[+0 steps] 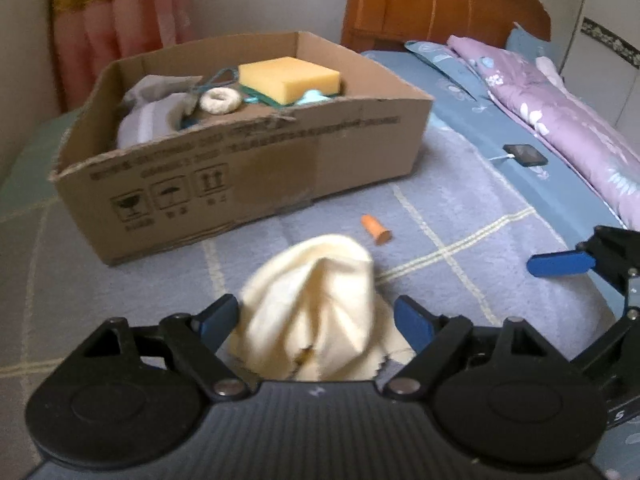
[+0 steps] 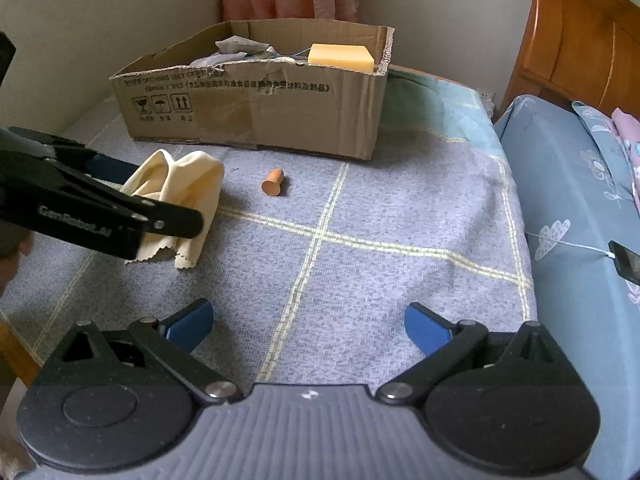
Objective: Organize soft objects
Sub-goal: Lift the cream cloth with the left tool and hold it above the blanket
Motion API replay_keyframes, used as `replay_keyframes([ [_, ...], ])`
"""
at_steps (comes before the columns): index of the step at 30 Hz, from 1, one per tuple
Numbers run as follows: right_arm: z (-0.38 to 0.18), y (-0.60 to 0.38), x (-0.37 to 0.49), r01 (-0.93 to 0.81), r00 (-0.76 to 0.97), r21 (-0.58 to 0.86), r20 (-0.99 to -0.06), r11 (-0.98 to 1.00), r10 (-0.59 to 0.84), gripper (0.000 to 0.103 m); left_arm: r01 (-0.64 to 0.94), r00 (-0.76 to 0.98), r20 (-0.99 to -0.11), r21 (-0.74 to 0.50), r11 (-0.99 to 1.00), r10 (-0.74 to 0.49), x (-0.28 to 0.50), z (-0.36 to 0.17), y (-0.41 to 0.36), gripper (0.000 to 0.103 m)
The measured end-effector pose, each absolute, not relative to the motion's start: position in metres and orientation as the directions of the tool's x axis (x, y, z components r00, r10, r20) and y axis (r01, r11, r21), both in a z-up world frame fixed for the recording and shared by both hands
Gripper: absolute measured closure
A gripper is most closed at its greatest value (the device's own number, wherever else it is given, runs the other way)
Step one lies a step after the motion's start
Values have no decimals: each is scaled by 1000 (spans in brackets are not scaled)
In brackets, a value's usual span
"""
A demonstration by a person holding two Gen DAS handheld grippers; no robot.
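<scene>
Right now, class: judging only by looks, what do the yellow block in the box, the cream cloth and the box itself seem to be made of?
Yellow block: probably foam sponge; matte, porous-looking, with a green layer beneath.
Cream cloth: thin woven fabric, it seems; soft folds and a zigzag-cut edge.
Box: corrugated cardboard; dull brown, torn ragged rim, printed handling symbols.

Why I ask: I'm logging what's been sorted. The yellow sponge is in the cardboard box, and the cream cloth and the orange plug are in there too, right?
Not quite. The yellow sponge is in the cardboard box, but the cream cloth and the orange plug lie on the blanket in front of it, as the right wrist view shows.
</scene>
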State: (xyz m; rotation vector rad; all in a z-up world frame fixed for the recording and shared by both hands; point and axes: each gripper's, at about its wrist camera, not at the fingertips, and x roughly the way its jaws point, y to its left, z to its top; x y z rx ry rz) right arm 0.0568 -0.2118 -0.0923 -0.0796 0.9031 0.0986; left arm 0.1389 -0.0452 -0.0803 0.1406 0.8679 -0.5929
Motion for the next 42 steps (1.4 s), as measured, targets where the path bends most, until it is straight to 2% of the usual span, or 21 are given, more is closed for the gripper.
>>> replay_keyframes([
  [4,-93,-211,59,-122,613,-31,-789,992,51,0,546,509,-742,-113,830,-436,134,-80,-54,25],
  [6,-93,-211,60,-124,613,-32,-789,992,51,0,524,531,-744,-88,847,-406,133,-80,-56,37],
  [11,-91,-212,61,-129,616,-32,-786,991,55,0,449,593,-728,-57,892,-345,122,-81,-57,42],
  [13,-90,-211,63,-130,617,-32,-785,991,56,0,435,607,-722,-49,899,-333,119,-82,-58,48],
  [15,-90,-211,65,-130,620,-34,-783,991,54,0,423,616,-721,-36,905,-317,120,-81,-57,66],
  [18,-91,-210,67,-131,619,-38,-784,991,52,0,415,611,-723,-54,908,-322,125,-79,-53,74],
  [25,-88,-209,71,-129,639,-27,-766,991,62,0,388,632,-708,-64,919,-316,128,-70,-35,76],
  [27,-86,-207,75,-139,646,-21,-760,990,74,3,365,642,-704,-67,929,-303,131,-67,-27,76],
  [31,-84,-196,86,-180,663,-63,-745,982,74,16,320,657,-705,-60,945,-267,136,-66,-11,76],
  [39,-83,-189,113,-176,699,-194,-715,965,-16,20,304,648,-714,-75,950,-264,135,-73,1,76],
  [42,-86,-192,122,-163,694,-237,-717,958,-59,26,313,647,-712,-78,947,-272,137,-74,1,76],
])
